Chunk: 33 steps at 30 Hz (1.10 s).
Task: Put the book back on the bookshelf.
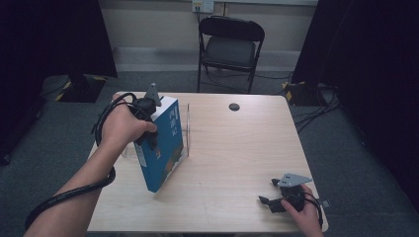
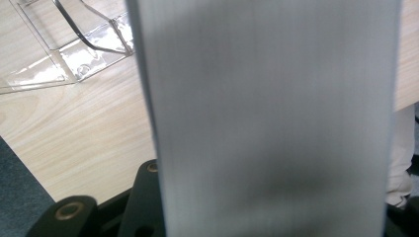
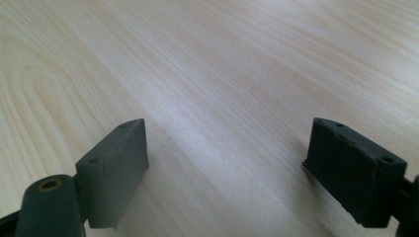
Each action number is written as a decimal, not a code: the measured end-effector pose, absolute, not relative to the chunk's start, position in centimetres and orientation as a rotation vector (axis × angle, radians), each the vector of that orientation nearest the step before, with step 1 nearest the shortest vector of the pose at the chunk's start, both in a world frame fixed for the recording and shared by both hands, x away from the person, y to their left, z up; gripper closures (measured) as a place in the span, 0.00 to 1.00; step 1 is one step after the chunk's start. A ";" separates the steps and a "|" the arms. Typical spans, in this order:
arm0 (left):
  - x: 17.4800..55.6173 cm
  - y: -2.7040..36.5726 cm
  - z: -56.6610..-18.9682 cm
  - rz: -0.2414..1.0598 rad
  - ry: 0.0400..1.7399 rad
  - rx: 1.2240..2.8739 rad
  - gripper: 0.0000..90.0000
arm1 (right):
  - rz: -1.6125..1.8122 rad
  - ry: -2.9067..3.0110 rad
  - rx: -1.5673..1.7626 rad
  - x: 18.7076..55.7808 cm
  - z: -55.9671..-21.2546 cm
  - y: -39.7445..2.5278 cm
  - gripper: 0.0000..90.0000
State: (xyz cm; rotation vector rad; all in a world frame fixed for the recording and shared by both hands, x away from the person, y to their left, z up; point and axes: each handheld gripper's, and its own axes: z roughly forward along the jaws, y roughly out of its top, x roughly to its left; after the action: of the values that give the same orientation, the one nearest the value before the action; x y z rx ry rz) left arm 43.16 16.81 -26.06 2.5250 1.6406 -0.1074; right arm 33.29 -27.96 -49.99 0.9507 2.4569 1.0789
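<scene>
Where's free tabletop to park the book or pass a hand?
Free: the wide middle of the table, between the clear stand and the right gripper, and the far right stretch past the small dark disc. Crowded: the left edge, where the left gripper holds the blue book tilted against the stand.

The high view is dim, its corners sinking into black. The pale wooden desk (image 1: 232,148) takes soft overhead light. Close up, the blue book's white page edge (image 2: 272,118) blurs with a grey shadow; the clear acrylic stand (image 2: 74,54) glints.
</scene>
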 end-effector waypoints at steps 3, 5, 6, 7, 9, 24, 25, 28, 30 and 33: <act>43.3 16.7 -25.9 -0.102 1.644 2.514 0.69 | 1.079 2.457 0.953 33.3 -50.0 -28.0 0.17; 43.4 16.8 -25.8 -0.108 1.644 2.510 0.69 | 1.079 2.457 0.954 33.3 -50.0 -28.0 0.17; 43.5 16.8 -25.8 -0.115 1.642 2.502 0.69 | 1.079 2.457 0.953 33.3 -50.0 -28.0 0.17; 43.5 16.8 -25.8 -0.107 1.649 2.496 0.69 | 1.079 2.457 0.953 33.3 -50.0 -28.0 0.17; 43.7 16.9 -25.8 -0.102 1.657 2.486 0.69 | 1.079 2.457 0.953 33.3 -50.0 -28.0 0.17; 45.0 16.0 -25.8 -0.100 1.684 2.487 0.69 | 1.078 2.458 0.956 33.3 -50.0 -28.0 0.17; 45.1 15.9 -25.8 -0.094 1.687 2.483 0.69 | 1.078 2.458 0.956 33.3 -50.0 -28.0 0.17; 45.3 15.8 -25.8 -0.086 1.688 2.478 0.69 | 1.078 2.458 0.956 33.3 -50.0 -28.0 0.17; 45.5 15.8 -25.8 -0.091 1.697 2.467 0.69 | 1.078 2.458 0.956 33.3 -50.0 -28.0 0.17; 45.7 15.7 -25.8 -0.095 1.703 2.458 0.69 | 1.078 2.457 0.953 33.3 -50.0 -28.0 0.17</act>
State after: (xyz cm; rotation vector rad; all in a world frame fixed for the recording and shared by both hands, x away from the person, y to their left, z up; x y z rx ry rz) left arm 45.75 15.71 -25.80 2.4579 1.7027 -0.0951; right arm 33.27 -27.96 -49.98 0.9533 2.4574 1.0782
